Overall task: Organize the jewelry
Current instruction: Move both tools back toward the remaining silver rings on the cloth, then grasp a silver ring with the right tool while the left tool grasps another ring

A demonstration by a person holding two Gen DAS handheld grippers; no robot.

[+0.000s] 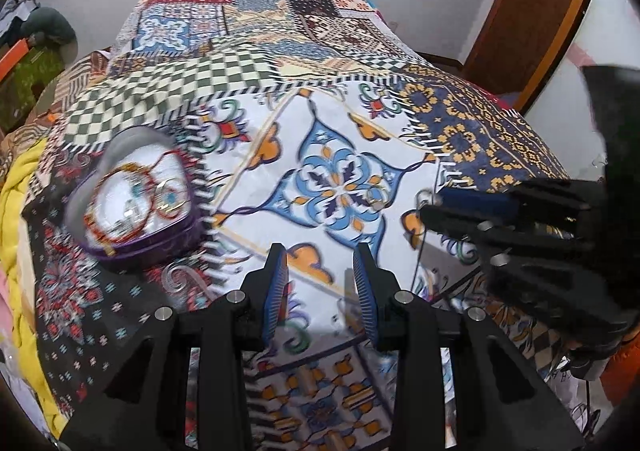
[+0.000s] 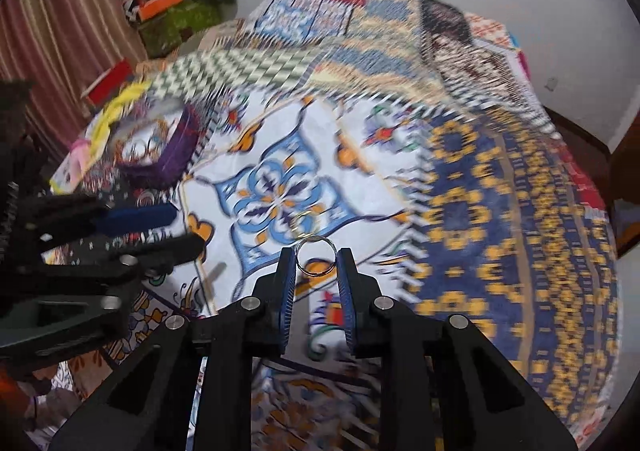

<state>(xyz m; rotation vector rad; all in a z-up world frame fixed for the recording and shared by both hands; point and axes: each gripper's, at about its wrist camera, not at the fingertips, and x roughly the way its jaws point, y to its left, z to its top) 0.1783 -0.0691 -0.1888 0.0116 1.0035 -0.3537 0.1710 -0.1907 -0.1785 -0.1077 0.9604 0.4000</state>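
My right gripper (image 2: 316, 257) is shut on a thin silver ring (image 2: 316, 238), held upright between its blue pads just above the bedspread. A second, gold ring (image 2: 303, 220) lies on the blue flower pattern just beyond it. The open purple jewelry box (image 1: 136, 207), holding red-and-gold bangles, sits on the bed to the left. My left gripper (image 1: 320, 267) hovers open over the cloth with nothing between its fingers. In the left wrist view the right gripper (image 1: 432, 207) comes in from the right, with the gold ring (image 1: 374, 203) lying to its left.
A patchwork bedspread (image 1: 256, 63) covers the bed. A yellow blanket (image 1: 16, 203) hangs at its left edge. Boxes and clutter (image 2: 172, 7) stand at the far left by a striped curtain (image 2: 60, 19). A wooden door (image 1: 532, 11) is at the far right.
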